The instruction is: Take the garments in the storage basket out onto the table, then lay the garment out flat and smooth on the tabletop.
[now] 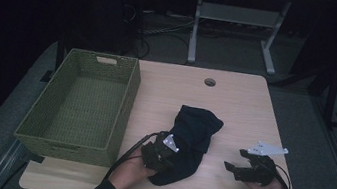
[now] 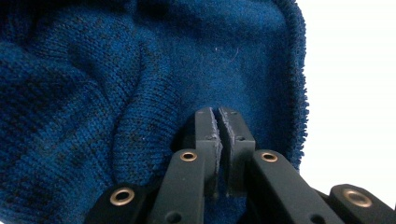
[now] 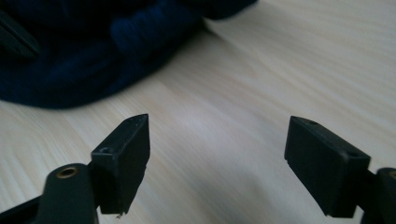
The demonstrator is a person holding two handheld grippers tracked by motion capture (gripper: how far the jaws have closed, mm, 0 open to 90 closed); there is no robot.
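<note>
The left gripper [image 1: 160, 151] is pinched tight on the blue knit cloth [image 1: 190, 138], which lies mid-table [image 1: 236, 99] beside the basket [image 1: 78, 106]. The right gripper [image 1: 239, 168] hovers apart from it, jaws spread, nothing between.

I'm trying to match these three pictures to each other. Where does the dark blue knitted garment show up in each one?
High view: the dark blue knitted garment lies mid-table, right of the green basket, its near end under the left gripper.
Left gripper view: it covers the left and middle, around the shut jaws.
Right gripper view: it sits at the top left.
Shared landmark: the pale wooden table.
</note>
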